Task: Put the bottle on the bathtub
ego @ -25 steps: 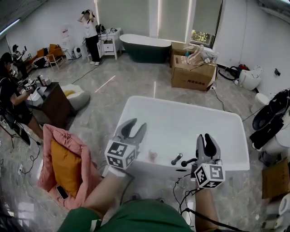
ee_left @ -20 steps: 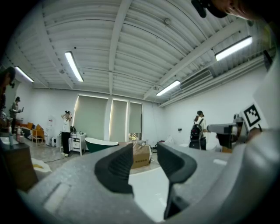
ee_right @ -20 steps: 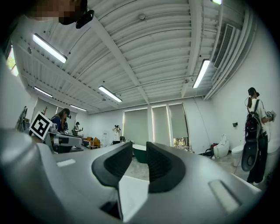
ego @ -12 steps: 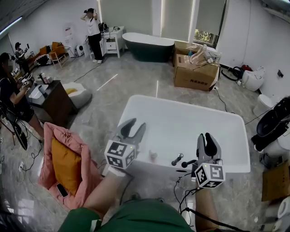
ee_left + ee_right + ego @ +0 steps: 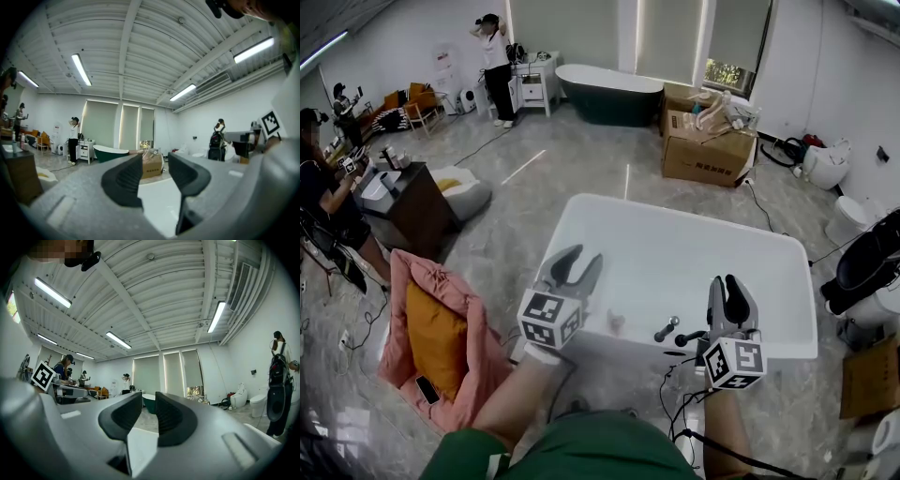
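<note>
The bottle [image 5: 617,323], a small pale pink thing, stands on the near rim of the white bathtub [image 5: 581,214], between the two grippers and touching neither. The left gripper [image 5: 584,258] hovers just left of it over the tub's near corner, tilted up and away from the person. In the left gripper view [image 5: 154,164] its dark jaws stand moderately apart, with only the tub's white surface showing through the gap. The right gripper [image 5: 723,283] is held over the rim to the right of the bottle. In the right gripper view [image 5: 149,401] its jaws leave just a narrow slit, with nothing in it.

On the rim between the bottle and the right gripper sits a dark faucet [image 5: 666,329]. Cables hang down from the right gripper in front of the tub wall. The person's green clothing [image 5: 581,450] fills the bottom of the head view.

On the floor to the left of the tub lies a pink quilt [image 5: 450,295] with an orange cushion [image 5: 436,342] on it and a phone [image 5: 425,390] at its near edge. Farther off stand a dark cabinet [image 5: 412,202], a cardboard box [image 5: 705,150] and a dark green bathtub [image 5: 607,92]. A person [image 5: 497,66] stands near that far tub.
</note>
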{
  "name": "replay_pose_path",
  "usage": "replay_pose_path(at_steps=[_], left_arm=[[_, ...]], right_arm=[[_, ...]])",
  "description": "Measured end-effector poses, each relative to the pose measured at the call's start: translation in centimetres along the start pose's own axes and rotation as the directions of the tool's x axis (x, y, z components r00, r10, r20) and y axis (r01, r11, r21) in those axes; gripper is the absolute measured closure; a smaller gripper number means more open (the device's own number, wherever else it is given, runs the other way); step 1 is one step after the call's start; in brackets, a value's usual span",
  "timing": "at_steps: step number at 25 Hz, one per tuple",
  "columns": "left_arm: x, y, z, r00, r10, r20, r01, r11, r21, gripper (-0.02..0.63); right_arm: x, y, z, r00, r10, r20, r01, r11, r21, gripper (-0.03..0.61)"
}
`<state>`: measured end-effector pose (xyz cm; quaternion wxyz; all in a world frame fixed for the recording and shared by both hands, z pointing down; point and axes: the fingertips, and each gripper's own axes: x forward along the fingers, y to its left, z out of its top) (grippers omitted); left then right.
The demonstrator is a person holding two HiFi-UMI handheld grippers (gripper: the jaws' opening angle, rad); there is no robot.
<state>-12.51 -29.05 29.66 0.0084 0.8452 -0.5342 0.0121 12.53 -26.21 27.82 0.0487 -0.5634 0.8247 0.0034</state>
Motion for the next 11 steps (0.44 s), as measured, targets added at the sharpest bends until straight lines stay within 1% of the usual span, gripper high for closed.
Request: replay_pose_path(at_steps=[11], left_arm=[[1.1,-0.9,-0.3,1.0,-0.001,-0.016,0.001,1.0,0.003,0.445]], right_arm=[[0.2,-1.2,-0.1,1.0,0.011,0.001,-0.011,1.0,0.014,0.494]])
